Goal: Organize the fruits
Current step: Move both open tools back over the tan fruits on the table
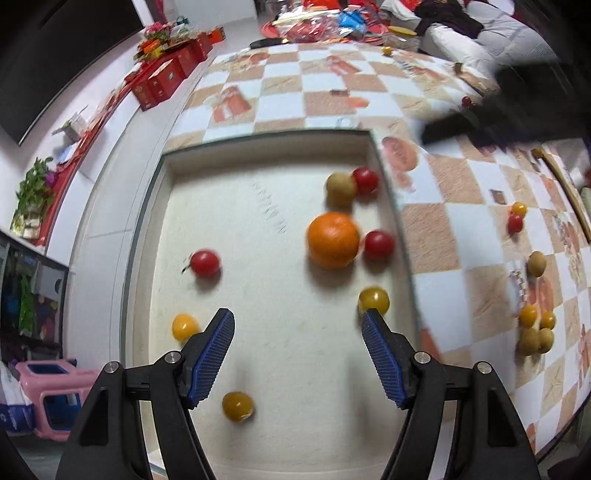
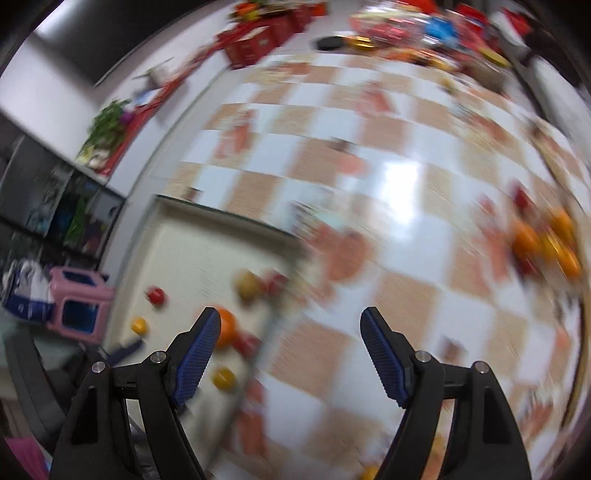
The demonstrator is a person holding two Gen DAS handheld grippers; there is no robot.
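holding one orange [image 1: 333,240], three red tomatoes [image 1: 205,263], the tray [image 1: 266,151] sits under released left fingers [image 1: 297,328].

Table [image 1: 280,88]: checkered cloth in orange and white squares, covering the whole top.
Tray [image 1: 266,146]: white, shallow, sitting right at the table's near-left edge, fruit inside it.
Right edge: a loose bunch on the cloth — yellow tomatoes [image 1: 529,316] touching two longans [image 1: 535,341], one more longan [image 1: 536,263] just beyond.
Further along the right edge: red tomato [image 1: 515,223] and a yellow one, touching.
Far edge: heap of red and blue packets [image 1: 325,22], a dark remote [image 1: 266,42] beside them.
Right wrist view: blurred; orange fruit [image 2: 546,243] clustered near the right edge.
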